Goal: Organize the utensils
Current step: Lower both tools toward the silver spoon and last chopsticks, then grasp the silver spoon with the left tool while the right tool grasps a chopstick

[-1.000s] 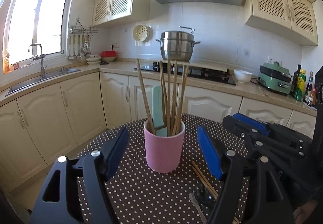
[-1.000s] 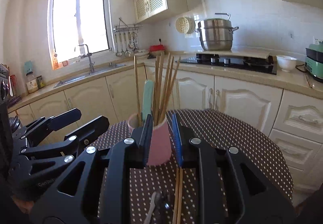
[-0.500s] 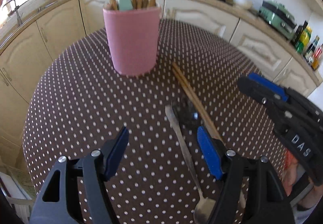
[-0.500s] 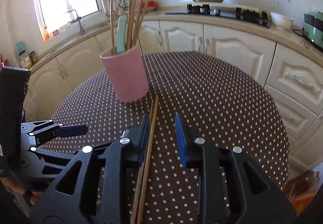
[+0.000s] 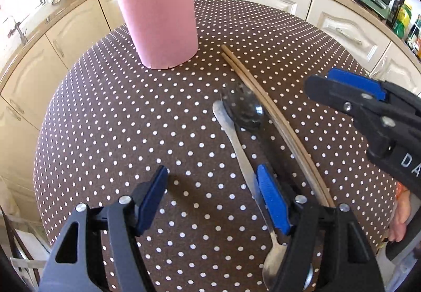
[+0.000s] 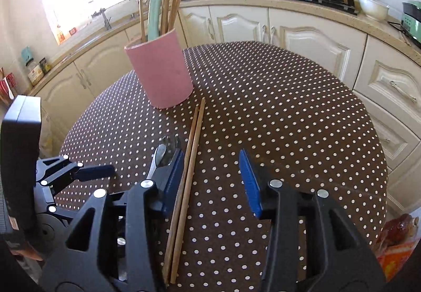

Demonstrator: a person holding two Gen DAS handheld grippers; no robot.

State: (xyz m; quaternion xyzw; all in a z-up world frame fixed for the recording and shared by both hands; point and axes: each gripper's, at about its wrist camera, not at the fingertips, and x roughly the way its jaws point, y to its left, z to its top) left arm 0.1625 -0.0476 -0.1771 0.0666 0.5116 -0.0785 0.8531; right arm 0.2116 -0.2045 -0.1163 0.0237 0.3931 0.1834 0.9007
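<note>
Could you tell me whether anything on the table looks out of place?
Yes: a pair of chopsticks, a metal spoon and a dark spoon lie loose on the tablecloth beside the pink holder, not standing inside it.

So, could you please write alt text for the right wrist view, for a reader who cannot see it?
The open right gripper hovers over a pair of wooden chopsticks lying on a brown polka-dot tablecloth. A pink utensil holder with upright chopsticks stands beyond them, metal spoons lie to the left near the open left gripper, and kitchen cabinets fill the background.
</note>
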